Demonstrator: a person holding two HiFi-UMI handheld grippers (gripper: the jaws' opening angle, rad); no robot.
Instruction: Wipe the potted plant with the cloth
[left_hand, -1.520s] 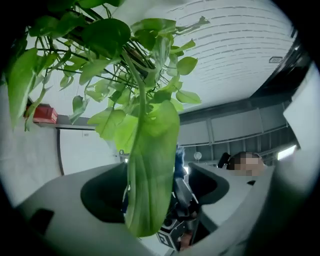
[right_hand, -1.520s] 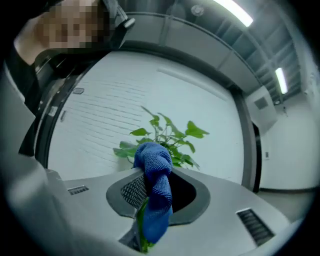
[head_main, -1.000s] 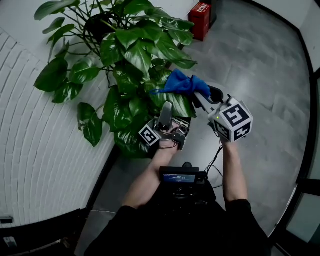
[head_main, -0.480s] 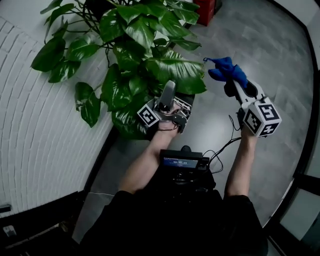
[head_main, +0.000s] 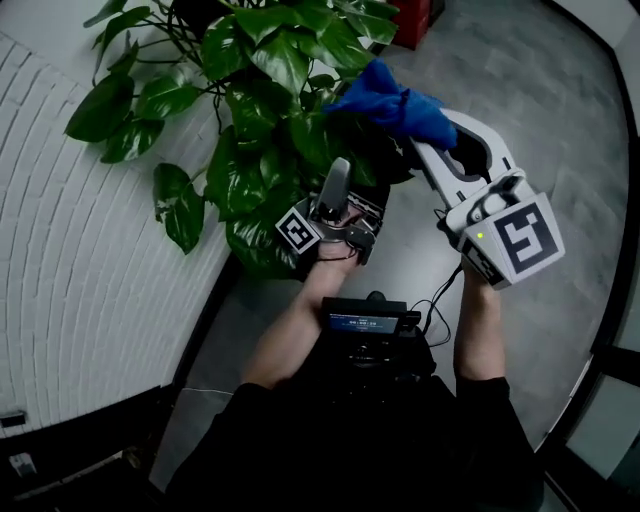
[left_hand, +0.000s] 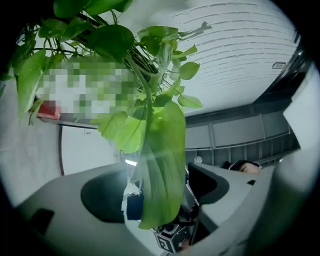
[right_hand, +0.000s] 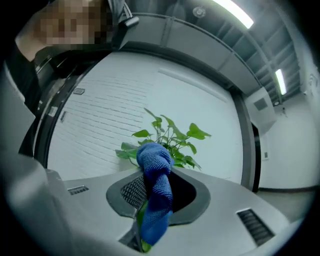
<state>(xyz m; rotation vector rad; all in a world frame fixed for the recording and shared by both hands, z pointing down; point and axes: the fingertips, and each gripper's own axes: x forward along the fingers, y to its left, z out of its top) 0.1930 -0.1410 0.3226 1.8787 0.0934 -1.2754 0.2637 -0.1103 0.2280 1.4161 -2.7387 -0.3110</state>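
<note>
The potted plant (head_main: 270, 70) spreads broad green leaves across the upper left of the head view. My left gripper (head_main: 337, 172) reaches up from below it and is shut on one long leaf (left_hand: 162, 165), which hangs between its jaws. My right gripper (head_main: 418, 135) comes in from the right, shut on a bunched blue cloth (head_main: 390, 98). The cloth rests against the leaves just above the left gripper. In the right gripper view the blue cloth (right_hand: 156, 190) fills the gap between the jaws, with a sliver of green leaf under it.
A white brick wall (head_main: 80, 290) curves along the left. Grey floor (head_main: 560, 110) lies to the right, with a red box (head_main: 412, 12) at the top edge. A small screen device (head_main: 365, 325) with a cable sits on the person's chest.
The right gripper swung the cloth out to the right away from the plant, then came back up onto the leaves. The left gripper has kept its hold on the leaf.
</note>
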